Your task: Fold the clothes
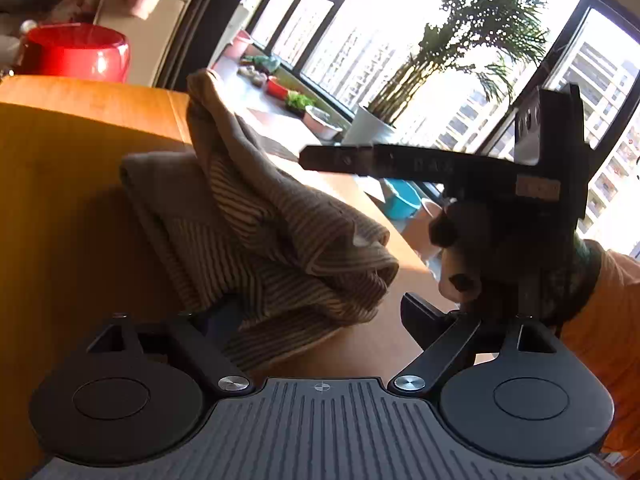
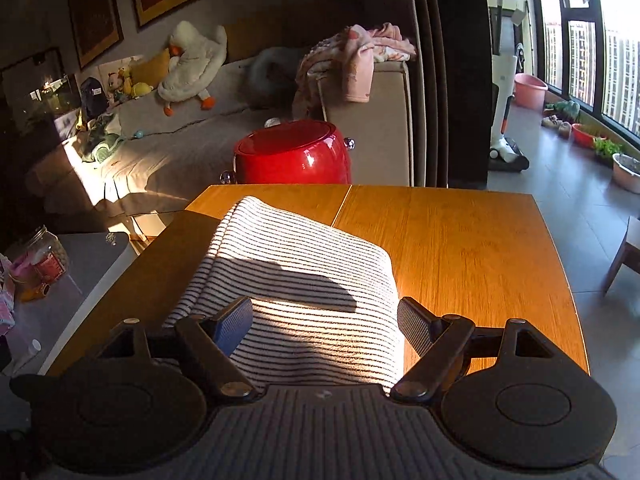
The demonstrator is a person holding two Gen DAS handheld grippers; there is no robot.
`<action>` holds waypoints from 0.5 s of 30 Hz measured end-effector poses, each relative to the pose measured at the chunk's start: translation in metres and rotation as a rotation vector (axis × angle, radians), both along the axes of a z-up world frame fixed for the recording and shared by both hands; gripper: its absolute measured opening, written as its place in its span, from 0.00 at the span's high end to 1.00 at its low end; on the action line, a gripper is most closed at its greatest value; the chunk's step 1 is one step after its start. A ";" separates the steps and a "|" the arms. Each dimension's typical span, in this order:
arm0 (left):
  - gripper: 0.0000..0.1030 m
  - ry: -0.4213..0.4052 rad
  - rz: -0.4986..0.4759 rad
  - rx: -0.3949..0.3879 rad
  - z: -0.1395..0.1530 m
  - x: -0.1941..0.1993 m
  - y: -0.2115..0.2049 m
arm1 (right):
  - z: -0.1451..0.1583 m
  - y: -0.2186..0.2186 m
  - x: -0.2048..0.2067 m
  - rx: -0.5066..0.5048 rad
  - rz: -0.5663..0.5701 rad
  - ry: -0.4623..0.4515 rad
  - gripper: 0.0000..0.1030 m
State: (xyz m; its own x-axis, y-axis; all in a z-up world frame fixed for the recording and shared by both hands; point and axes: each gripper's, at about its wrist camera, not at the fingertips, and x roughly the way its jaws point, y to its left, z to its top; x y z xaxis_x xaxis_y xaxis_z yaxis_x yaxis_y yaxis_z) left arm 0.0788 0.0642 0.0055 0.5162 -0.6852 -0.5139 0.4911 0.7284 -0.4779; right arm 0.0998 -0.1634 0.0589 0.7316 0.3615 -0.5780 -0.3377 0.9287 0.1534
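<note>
A striped white-and-dark garment [image 2: 296,280] lies folded on the orange wooden table [image 2: 472,248]. In the left wrist view the same garment [image 1: 272,236] is bunched and partly lifted, draping over my left finger. My left gripper [image 1: 316,320] is open, with cloth lying between its jaws. My right gripper [image 2: 326,326] is open, its fingers straddling the near end of the folded cloth. The right gripper's body [image 1: 520,184] shows in the left wrist view, above the table's right side, held by a hand with an orange sleeve.
A red round pot-like object [image 2: 292,156] stands beyond the table's far edge. A sofa with a duck plush [image 2: 192,64] and pink blankets sits behind. A grey side surface with a jar [image 2: 44,256] is at left. Windows, plants and basins line the right.
</note>
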 end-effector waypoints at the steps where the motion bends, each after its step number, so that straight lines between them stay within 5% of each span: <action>1: 0.19 -0.022 0.026 0.004 0.005 -0.002 0.008 | 0.001 0.000 -0.005 -0.004 0.007 -0.013 0.22; 5: 0.48 -0.084 0.159 -0.003 0.022 -0.003 0.044 | 0.004 0.004 -0.017 0.000 0.035 -0.045 0.21; 10: 0.57 -0.016 0.256 0.010 0.007 0.015 0.057 | -0.002 0.023 -0.033 -0.003 0.128 -0.028 0.20; 13: 0.58 0.041 0.222 0.027 -0.011 0.018 0.046 | -0.025 0.040 -0.041 -0.072 0.207 0.042 0.19; 15: 0.58 0.054 0.202 0.032 -0.020 0.018 0.039 | -0.027 0.049 -0.056 -0.183 0.255 -0.018 0.19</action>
State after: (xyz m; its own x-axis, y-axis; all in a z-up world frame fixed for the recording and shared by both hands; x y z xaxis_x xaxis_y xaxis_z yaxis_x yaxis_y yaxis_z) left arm 0.0968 0.1033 -0.0143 0.6126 -0.5533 -0.5644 0.3078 0.8247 -0.4744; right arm 0.0441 -0.1141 0.0314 0.6412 0.4255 -0.6386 -0.5644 0.8253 -0.0167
